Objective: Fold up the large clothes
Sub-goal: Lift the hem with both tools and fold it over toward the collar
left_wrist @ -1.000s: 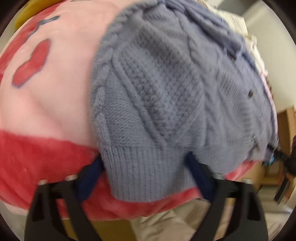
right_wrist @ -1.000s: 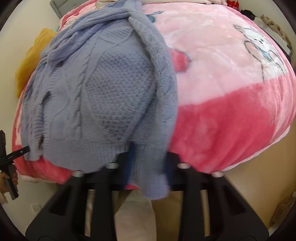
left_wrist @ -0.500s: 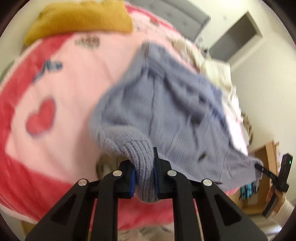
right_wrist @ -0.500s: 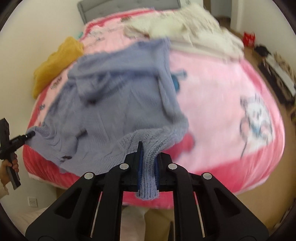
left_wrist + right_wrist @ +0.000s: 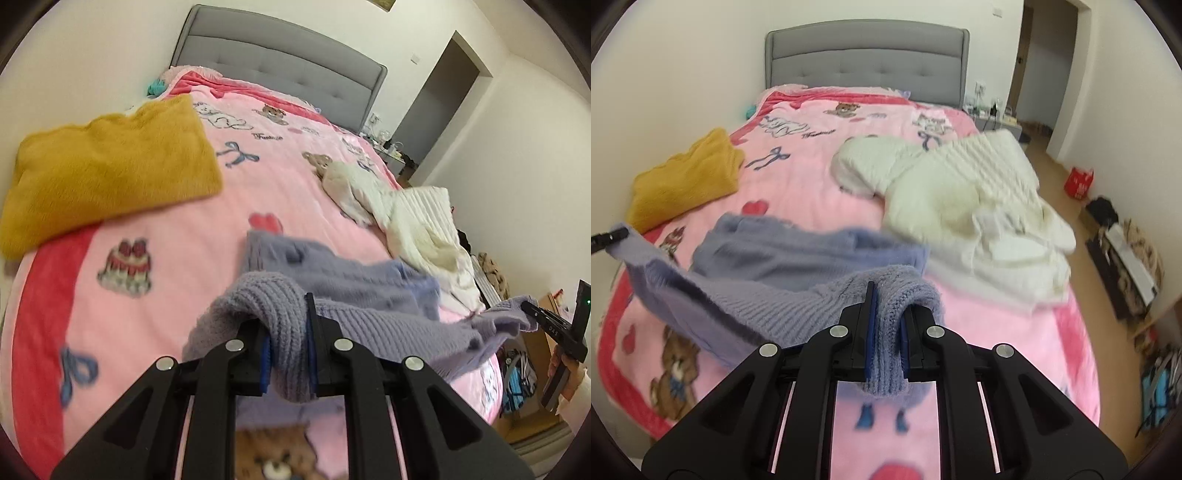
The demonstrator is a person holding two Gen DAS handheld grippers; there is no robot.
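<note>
A lavender knit cardigan (image 5: 354,295) is held up over the near end of the pink bed blanket (image 5: 177,266). My left gripper (image 5: 287,350) is shut on one hem corner of it. My right gripper (image 5: 886,332) is shut on the other hem corner (image 5: 886,354). The hem stretches between them in the air, and the rest of the cardigan (image 5: 783,258) trails onto the blanket, blurred by motion. The right gripper's tip also shows in the left wrist view (image 5: 532,314), the left gripper's tip in the right wrist view (image 5: 613,234).
A folded mustard sweater (image 5: 103,170) lies at the bed's left side. A pile of white clothes (image 5: 967,206) lies on the right half. A grey headboard (image 5: 868,59) stands at the far end. Floor clutter and a red bag (image 5: 1078,182) sit right of the bed.
Both grippers closed on the cardigan's hem, lifted it and carried it forward over the bed. The cardigan went from lying spread flat to hanging stretched between them.
</note>
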